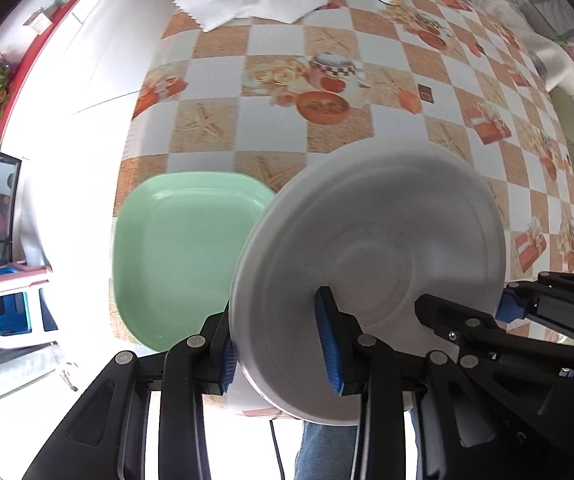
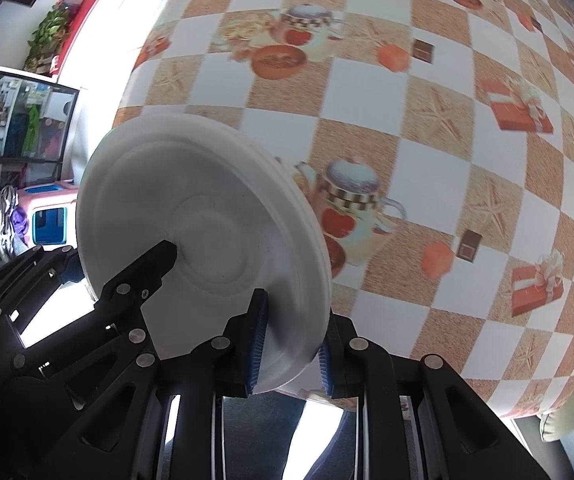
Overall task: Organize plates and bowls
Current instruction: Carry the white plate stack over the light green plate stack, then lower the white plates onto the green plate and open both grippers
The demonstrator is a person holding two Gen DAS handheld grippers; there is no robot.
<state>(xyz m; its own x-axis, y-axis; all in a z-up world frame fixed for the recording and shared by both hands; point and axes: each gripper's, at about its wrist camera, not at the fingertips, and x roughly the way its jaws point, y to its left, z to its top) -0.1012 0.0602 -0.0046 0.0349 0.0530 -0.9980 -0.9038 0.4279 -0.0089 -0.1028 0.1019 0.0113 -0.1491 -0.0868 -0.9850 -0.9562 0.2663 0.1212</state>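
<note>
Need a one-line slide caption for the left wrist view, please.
Both grippers, left gripper and right gripper, clamp the white plate by its rim above the checkered tablecloth, beside the green plate.

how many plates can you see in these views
2: a white plate gripped at opposite rims by the left gripper and right gripper, and a green plate on the table.

We see the left gripper (image 1: 281, 354) clamped on the rim of a white plate (image 1: 371, 280), held tilted above the checked bench (image 1: 279, 40). The right gripper (image 1: 507, 312) pinches its opposite edge. A green plate (image 1: 179, 260) lies beside it on the bench.
</note>
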